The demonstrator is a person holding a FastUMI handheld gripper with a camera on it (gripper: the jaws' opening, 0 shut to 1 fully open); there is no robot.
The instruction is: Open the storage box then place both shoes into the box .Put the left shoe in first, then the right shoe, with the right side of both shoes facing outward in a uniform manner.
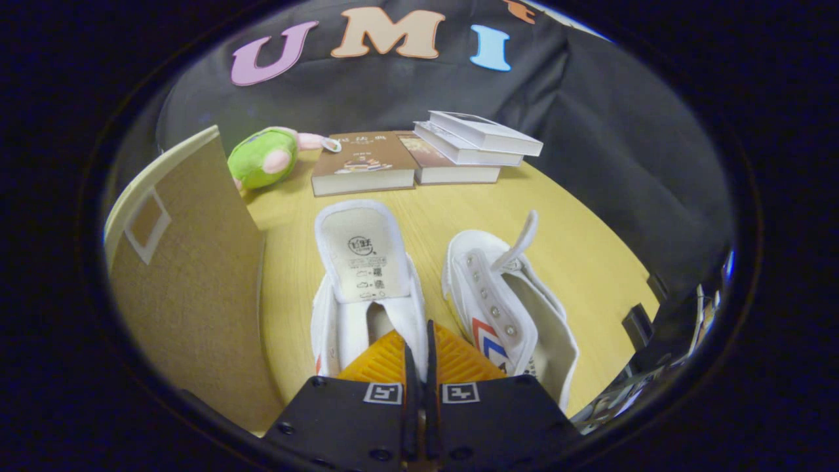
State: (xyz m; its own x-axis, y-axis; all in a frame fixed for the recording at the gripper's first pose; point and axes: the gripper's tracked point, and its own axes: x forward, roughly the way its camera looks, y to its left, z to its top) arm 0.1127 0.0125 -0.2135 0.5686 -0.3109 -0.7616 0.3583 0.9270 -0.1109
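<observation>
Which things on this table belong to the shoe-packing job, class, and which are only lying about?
Job: storage box beside the shoes; two white shoes, one just ahead of the closed fingers, the other next to it; gripper, holding nothing.

Lying about: green plush toy; books beyond the shoes.
</observation>
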